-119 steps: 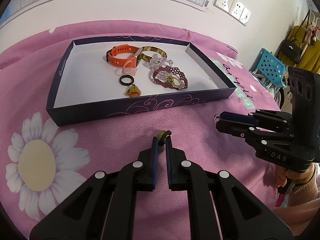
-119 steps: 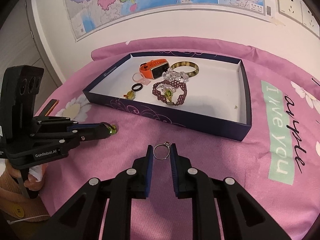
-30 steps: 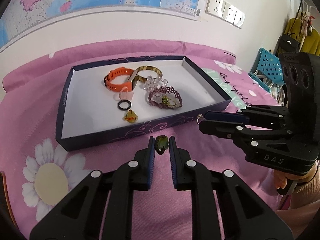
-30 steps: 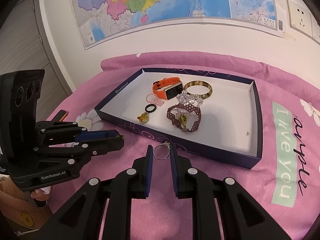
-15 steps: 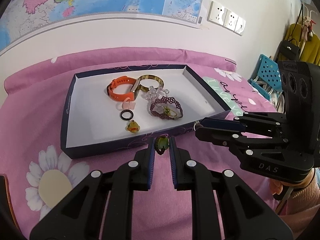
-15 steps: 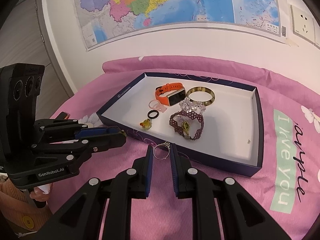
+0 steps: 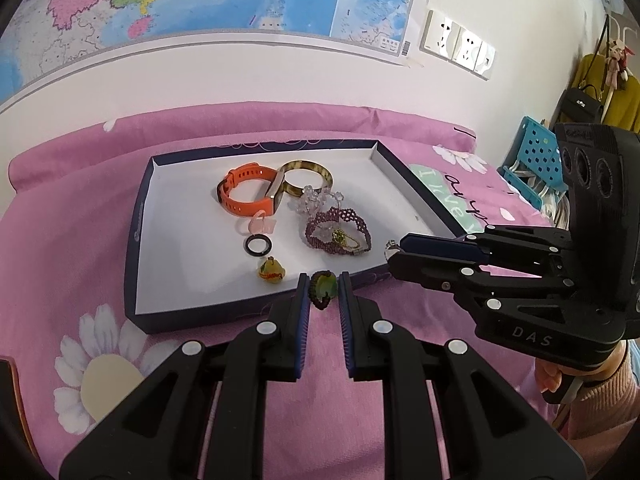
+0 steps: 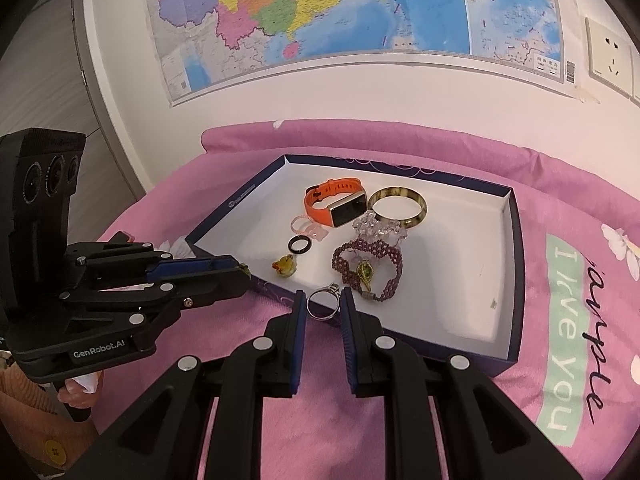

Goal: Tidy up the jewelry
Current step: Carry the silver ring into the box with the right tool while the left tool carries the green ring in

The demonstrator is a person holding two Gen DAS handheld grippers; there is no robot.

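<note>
Closing in on the navy box [image 7: 141, 240] since a sec ago, left gripper [image 7: 324, 292] pinches a green-stone ring [image 7: 323, 285], right gripper [image 8: 323, 305] a silver ring [image 8: 322, 303], both w/ tips at its near rim, so drop-off's prob. next.

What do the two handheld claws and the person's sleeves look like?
Both are black plastic with blue pads, silver rivets and a three-lens block on top. The left claw is marked GenRobot.AI, the right claw DAS. The left sleeve is brownish ribbed, the right sleeve pink knit.

A pink flowered bedspread [image 8: 460, 432] covers the bed. One shallow dark-blue box [image 8: 516, 264] with a white floor rests directly on it, toward 12 o'clock.
</note>
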